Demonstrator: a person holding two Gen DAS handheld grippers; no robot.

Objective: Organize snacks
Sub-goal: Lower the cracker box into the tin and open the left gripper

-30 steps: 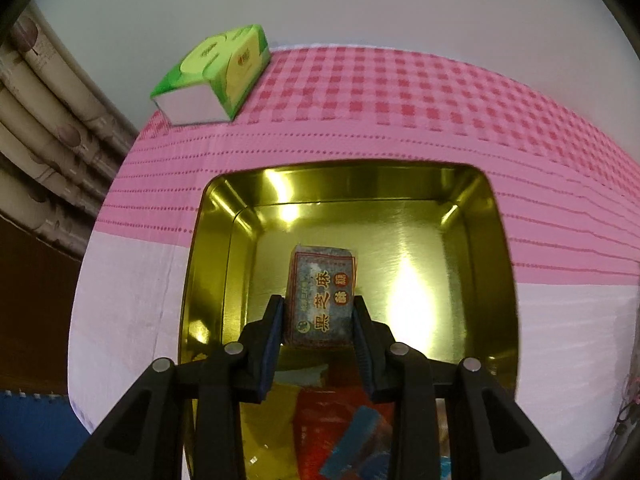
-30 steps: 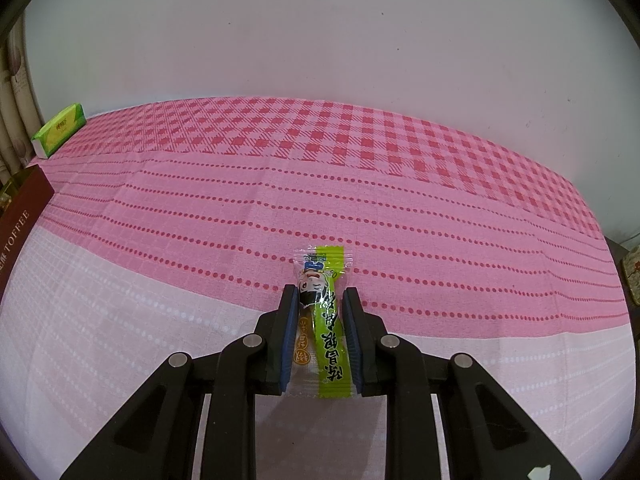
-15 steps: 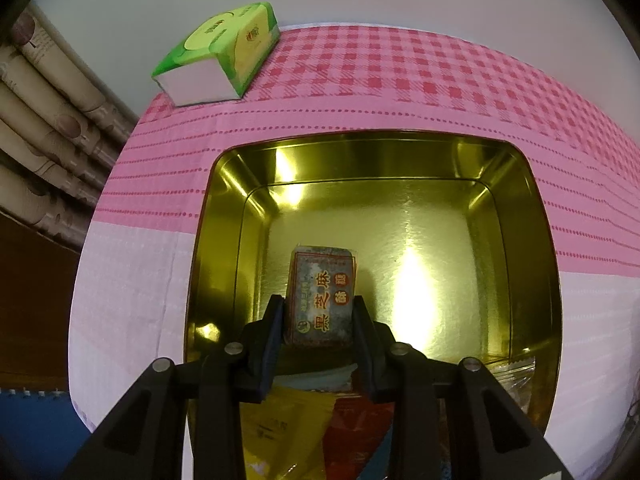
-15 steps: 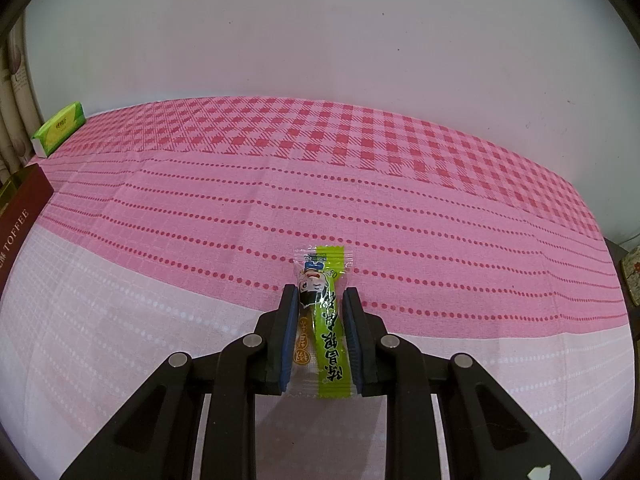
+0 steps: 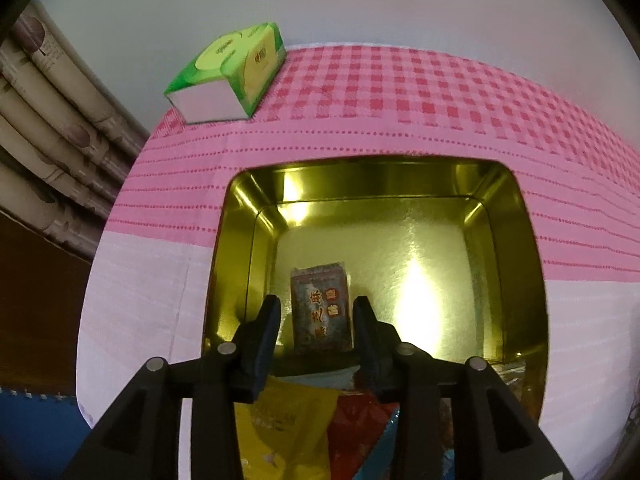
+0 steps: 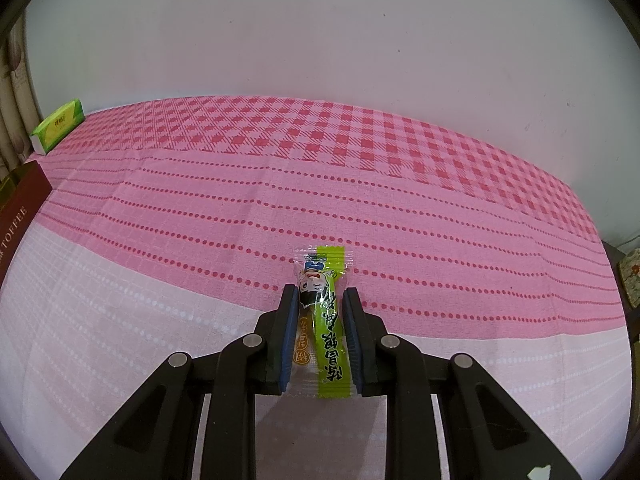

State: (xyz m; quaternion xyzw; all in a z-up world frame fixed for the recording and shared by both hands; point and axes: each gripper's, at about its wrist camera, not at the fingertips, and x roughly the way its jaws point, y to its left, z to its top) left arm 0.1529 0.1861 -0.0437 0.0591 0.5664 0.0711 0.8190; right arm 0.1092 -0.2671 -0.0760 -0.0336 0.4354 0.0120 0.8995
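In the left wrist view a gold tin box (image 5: 516, 240) lies open on the pink cloth. A dark snack packet with red labels (image 5: 322, 312) lies on the tin floor between my left gripper's (image 5: 316, 312) fingers, which stand slightly apart from it, with a gap on the left side. Yellow (image 5: 288, 428) and red (image 5: 360, 420) packets lie in the tin under the gripper. In the right wrist view my right gripper (image 6: 322, 304) is shut on a green candy stick packet (image 6: 326, 320) just above the tablecloth.
A green tissue box (image 5: 228, 76) sits at the table's far left corner; it also shows in the right wrist view (image 6: 58, 126). A dark red "TOFFEE" lid (image 6: 18, 216) lies at the left edge. A white wall backs the table. Curtains (image 5: 48, 120) hang left.
The left gripper's fingers have spread and let the dark packet go onto the tin floor; the left view pulled back slightly. The right gripper has not moved.
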